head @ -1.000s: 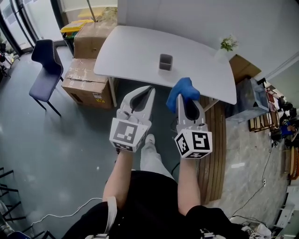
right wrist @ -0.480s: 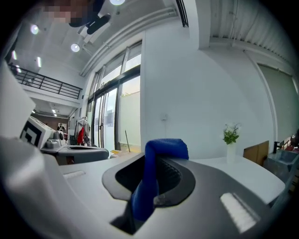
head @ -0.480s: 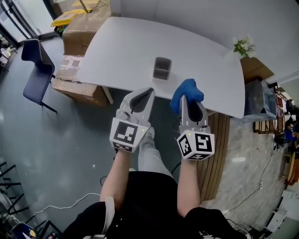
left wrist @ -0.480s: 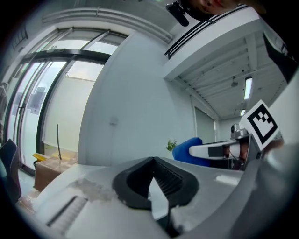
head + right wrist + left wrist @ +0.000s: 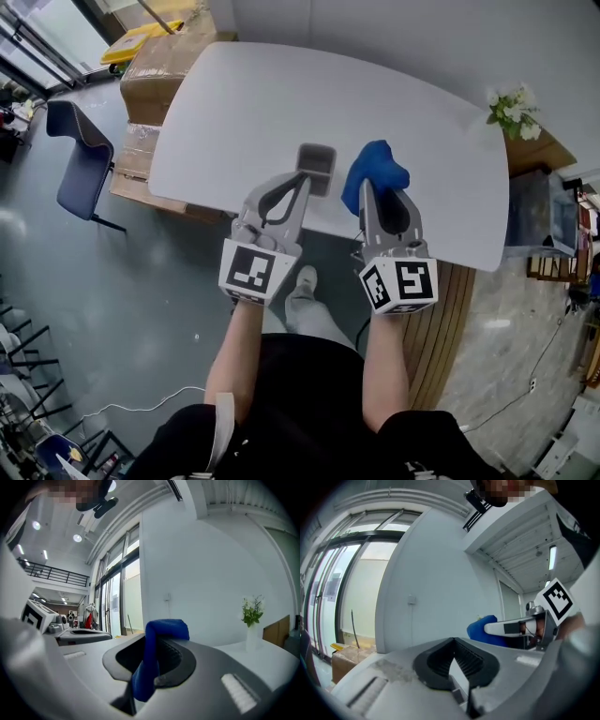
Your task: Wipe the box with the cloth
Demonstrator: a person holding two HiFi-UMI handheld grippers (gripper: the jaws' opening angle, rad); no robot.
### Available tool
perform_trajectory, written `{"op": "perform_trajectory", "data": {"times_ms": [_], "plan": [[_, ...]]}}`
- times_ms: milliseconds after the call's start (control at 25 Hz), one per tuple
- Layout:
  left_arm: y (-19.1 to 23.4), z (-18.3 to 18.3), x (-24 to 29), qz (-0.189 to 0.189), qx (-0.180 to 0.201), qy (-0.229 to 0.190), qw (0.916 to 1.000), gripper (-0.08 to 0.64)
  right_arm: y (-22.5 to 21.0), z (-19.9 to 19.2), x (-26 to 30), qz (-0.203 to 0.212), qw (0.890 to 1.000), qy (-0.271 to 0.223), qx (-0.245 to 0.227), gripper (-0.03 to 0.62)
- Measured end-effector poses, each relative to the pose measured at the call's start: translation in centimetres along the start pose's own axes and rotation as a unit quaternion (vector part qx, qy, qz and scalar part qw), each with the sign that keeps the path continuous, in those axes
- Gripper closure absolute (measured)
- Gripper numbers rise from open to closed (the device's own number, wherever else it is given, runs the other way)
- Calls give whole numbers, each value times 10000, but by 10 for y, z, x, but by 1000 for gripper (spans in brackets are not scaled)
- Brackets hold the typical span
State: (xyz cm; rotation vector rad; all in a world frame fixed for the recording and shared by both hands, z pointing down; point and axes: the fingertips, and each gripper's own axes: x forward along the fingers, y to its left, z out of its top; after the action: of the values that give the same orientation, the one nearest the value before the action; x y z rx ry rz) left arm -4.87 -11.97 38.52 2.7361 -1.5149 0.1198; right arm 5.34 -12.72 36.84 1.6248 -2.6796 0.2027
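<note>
the right tongs [image 5: 365, 192] are clamped on the blue cloth [image 5: 377, 172] at the near edge of the white table [image 5: 234, 103]. the left tongs [image 5: 304, 180] are closed together and empty, near the grey box [image 5: 319, 157].

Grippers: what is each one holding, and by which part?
The right gripper is shut on the cloth, pinching it along a fold, and most of it bunches out past the tips. The left gripper is shut and holds nothing.
</note>
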Motion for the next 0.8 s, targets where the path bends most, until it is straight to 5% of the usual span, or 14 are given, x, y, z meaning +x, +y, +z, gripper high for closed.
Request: {"op": "perform_trajectory", "data": {"times_ms": [240, 480, 560, 720, 800], "plan": [[4, -11, 18, -206, 361, 546, 9976, 560, -5, 4, 29, 240, 9997, 21, -28, 535], [12, -73, 29, -649, 1169, 1611, 9779, 558, -3, -18, 47, 259, 9993, 249, -49, 535], [11, -91, 36, -941, 1492, 2022, 9633, 558, -6, -24, 50, 221, 9992, 321, -41, 535], [17, -143, 39, -1447, 2341, 3092, 9103, 557, -22, -37, 57, 59, 9989, 459, 89, 535], [16, -154, 44, -1568, 2332, 3247, 9031, 557, -28, -42, 60, 6, 9985, 536, 63, 535]]}}
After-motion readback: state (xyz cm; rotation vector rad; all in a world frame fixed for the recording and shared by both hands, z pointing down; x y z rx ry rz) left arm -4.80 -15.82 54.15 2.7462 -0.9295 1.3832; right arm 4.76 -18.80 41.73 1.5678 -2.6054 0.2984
